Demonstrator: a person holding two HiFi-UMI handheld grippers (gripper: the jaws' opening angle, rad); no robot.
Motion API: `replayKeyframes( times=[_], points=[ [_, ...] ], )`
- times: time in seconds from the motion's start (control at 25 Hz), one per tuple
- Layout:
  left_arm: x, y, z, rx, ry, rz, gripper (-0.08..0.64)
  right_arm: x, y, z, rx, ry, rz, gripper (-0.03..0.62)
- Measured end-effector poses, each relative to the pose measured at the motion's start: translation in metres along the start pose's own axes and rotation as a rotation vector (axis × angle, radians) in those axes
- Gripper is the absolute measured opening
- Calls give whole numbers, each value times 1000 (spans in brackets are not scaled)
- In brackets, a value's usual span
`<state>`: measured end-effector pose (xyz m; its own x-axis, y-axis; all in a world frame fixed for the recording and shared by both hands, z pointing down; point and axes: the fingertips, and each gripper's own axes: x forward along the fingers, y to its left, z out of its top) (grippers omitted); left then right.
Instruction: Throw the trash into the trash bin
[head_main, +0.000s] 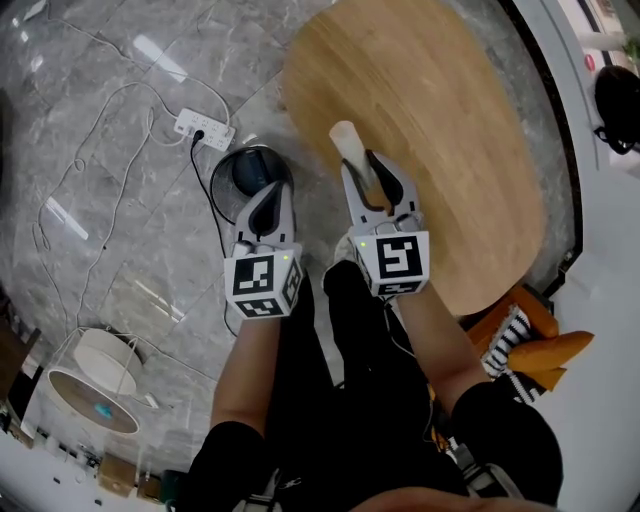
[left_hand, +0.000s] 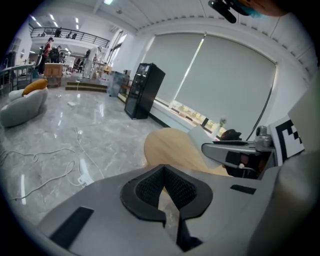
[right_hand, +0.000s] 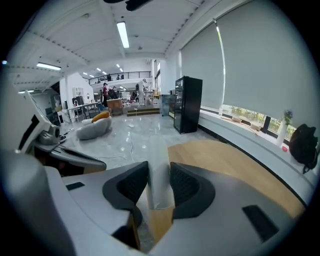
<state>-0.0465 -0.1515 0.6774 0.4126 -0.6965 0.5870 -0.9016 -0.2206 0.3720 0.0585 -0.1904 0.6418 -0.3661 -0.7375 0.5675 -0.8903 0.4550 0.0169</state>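
My right gripper (head_main: 362, 170) is shut on a pale, rolled piece of trash (head_main: 345, 140), held above the near edge of the oval wooden table (head_main: 430, 150). In the right gripper view the roll (right_hand: 159, 165) stands upright between the two black pads (right_hand: 132, 185), pinched from both sides by the right gripper (right_hand: 159, 187). My left gripper (head_main: 268, 200) hovers over the black wire trash bin (head_main: 222, 180) on the floor, just left of the table. Its jaws meet at the tips with nothing between them, as the left gripper view shows (left_hand: 164, 172).
A white power strip (head_main: 203, 127) with trailing cables lies on the marble floor beyond the bin. A round white object (head_main: 95, 385) stands at lower left. Orange items (head_main: 545, 350) sit to the right of my legs. A black bag (right_hand: 302, 145) rests on the window ledge.
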Motion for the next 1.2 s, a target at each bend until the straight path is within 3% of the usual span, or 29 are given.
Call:
replayKeyframes(
  times=[0.28,0.56,0.96,1.08,1.2],
  points=[
    [-13,15,3,-14,-11,21,14,-16,32,-12,65,8,25,141],
    [-42,75,-21,-65,25,104,14,20,102,-55,136,131,129,141],
    [-72,157,-52,-121,51,177,14,116,210,-151,-2,377,262,144],
    [-77,173,-56,-147,53,186,14,139,231,-190,8,446,307,146],
    [-81,185,-57,-154,50,204,14,153,230,-224,55,498,285,149]
  ],
)
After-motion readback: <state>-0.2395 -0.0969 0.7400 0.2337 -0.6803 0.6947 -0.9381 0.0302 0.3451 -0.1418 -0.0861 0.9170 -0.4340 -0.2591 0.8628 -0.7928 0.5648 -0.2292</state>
